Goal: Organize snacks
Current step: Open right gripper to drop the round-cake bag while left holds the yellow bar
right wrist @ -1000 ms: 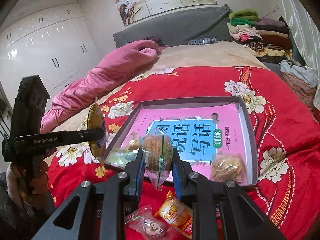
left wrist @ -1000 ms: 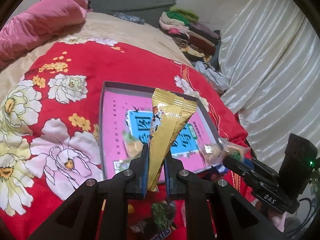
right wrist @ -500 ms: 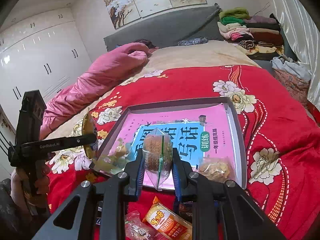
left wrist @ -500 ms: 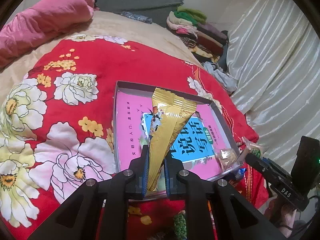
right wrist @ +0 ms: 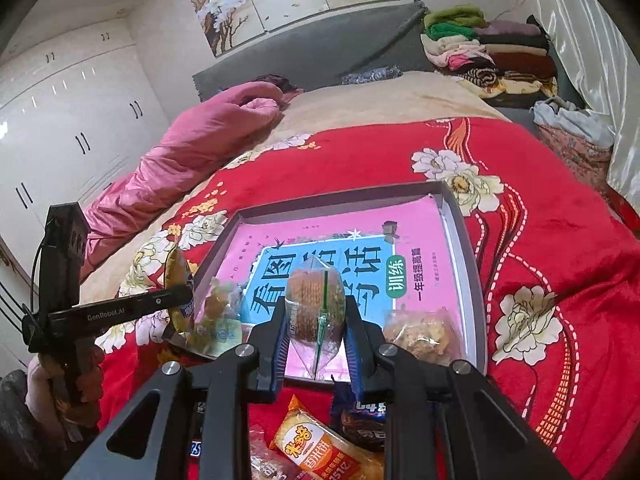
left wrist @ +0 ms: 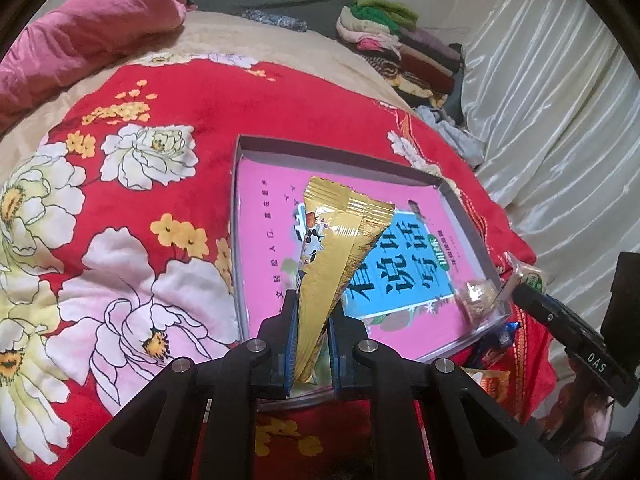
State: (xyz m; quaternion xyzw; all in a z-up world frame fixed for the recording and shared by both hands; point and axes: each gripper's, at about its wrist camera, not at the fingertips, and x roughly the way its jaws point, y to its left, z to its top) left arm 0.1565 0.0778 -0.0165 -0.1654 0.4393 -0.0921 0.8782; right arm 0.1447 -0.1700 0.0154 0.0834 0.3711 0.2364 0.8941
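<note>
My left gripper (left wrist: 312,344) is shut on a gold snack packet (left wrist: 340,240), which stands up over the near left part of a shallow grey tray (left wrist: 340,158) lined with a pink book. My right gripper (right wrist: 316,340) is shut on a clear-wrapped round cake (right wrist: 314,304), held over the tray's (right wrist: 468,264) near edge. Two clear-wrapped snacks lie in the tray, one at the near right (right wrist: 420,332) and one at the near left (right wrist: 218,316). In the right wrist view the left gripper (right wrist: 182,300) and its gold packet (right wrist: 178,276) are beside the tray's left corner.
The tray lies on a red flowered blanket (left wrist: 132,208) on a bed. Loose snacks lie in front of it, among them an orange packet (right wrist: 316,444) and a dark blue one (right wrist: 360,420). A pink quilt (right wrist: 192,152), stacked clothes (right wrist: 488,56) and a curtain (left wrist: 560,120) border the bed.
My left gripper has sunk with the gold packet and moved over the tray's near left side. The right gripper with the cake has barely moved.
</note>
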